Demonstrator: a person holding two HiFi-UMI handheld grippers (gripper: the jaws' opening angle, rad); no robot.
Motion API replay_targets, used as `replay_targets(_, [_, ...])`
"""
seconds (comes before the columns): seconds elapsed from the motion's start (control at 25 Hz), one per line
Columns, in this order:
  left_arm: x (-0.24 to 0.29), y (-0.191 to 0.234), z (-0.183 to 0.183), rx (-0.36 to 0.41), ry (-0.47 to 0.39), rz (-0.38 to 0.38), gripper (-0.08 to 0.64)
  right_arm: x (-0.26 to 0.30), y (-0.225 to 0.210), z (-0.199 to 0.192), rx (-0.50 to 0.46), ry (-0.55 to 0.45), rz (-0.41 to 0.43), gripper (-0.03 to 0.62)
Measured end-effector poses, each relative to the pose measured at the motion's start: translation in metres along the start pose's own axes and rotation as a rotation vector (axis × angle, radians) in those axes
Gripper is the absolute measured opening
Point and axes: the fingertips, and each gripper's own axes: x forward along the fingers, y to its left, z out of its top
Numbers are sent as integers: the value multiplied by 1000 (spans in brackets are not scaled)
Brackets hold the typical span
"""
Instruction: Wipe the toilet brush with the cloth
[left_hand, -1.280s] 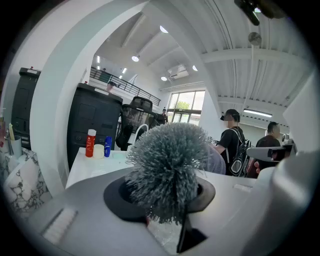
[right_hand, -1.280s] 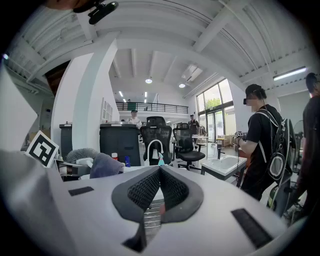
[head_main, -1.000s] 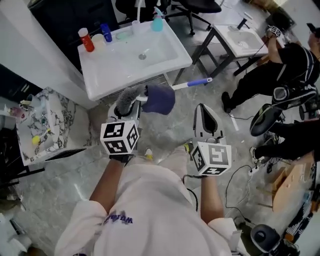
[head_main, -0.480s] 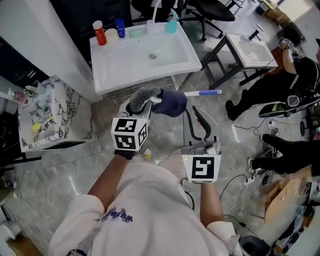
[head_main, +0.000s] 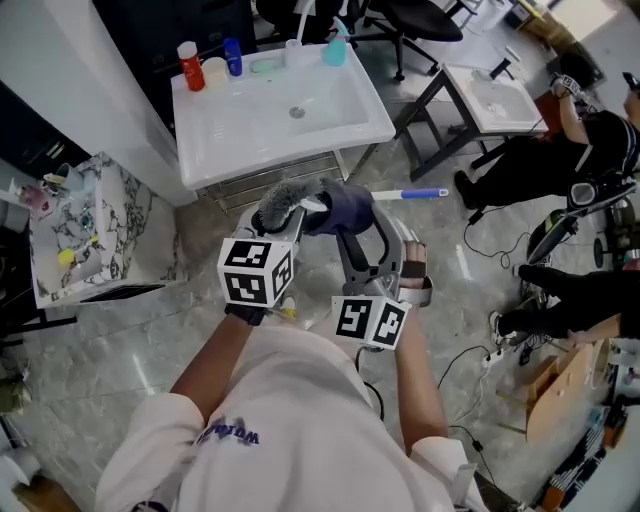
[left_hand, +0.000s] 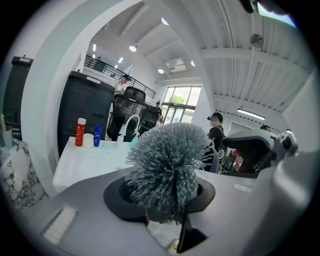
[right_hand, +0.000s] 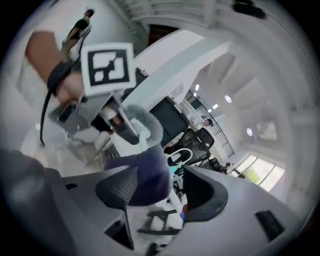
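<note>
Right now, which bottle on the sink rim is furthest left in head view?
The red bottle with the white cap, at the sink's back-left corner; the white jar, blue bottle and teal dispenser all stand to its right.

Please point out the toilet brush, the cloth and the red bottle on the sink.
toilet brush (left_hand: 167, 165), left gripper view, on the middle of its grey bristle head.
cloth (head_main: 345, 206), head view, on its dark blue folds.
red bottle (head_main: 188, 72), head view, on its red body.

Brightly lit from ceiling lamps (left_hand: 132, 48) and a window (left_hand: 181, 104); fisheye-warped at edges, motion-blurred in right gripper view
</note>
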Motion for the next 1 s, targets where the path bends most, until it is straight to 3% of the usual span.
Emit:
replay_targets(0.08, [0,-8,2,-14,-1,-24,137,10,4,-10,-183,44,-58,282])
replay_targets(0.2, [2,-24,5,-29,3,-63,137,21,3,-21,-272,76,-119,248])
replay_targets(0.36, [4,-34,4,-19,13,-85,137,23,-2,-23,-288,86,-164,210])
replay_targets(0.76, [12,-46,2,52,20,-99,137,22,3,-16,-291,67,-159,176])
replay_targets(1.0, [22,-49,20,200,-142,-124,137,25,2,-2,-305,32,-174,167])
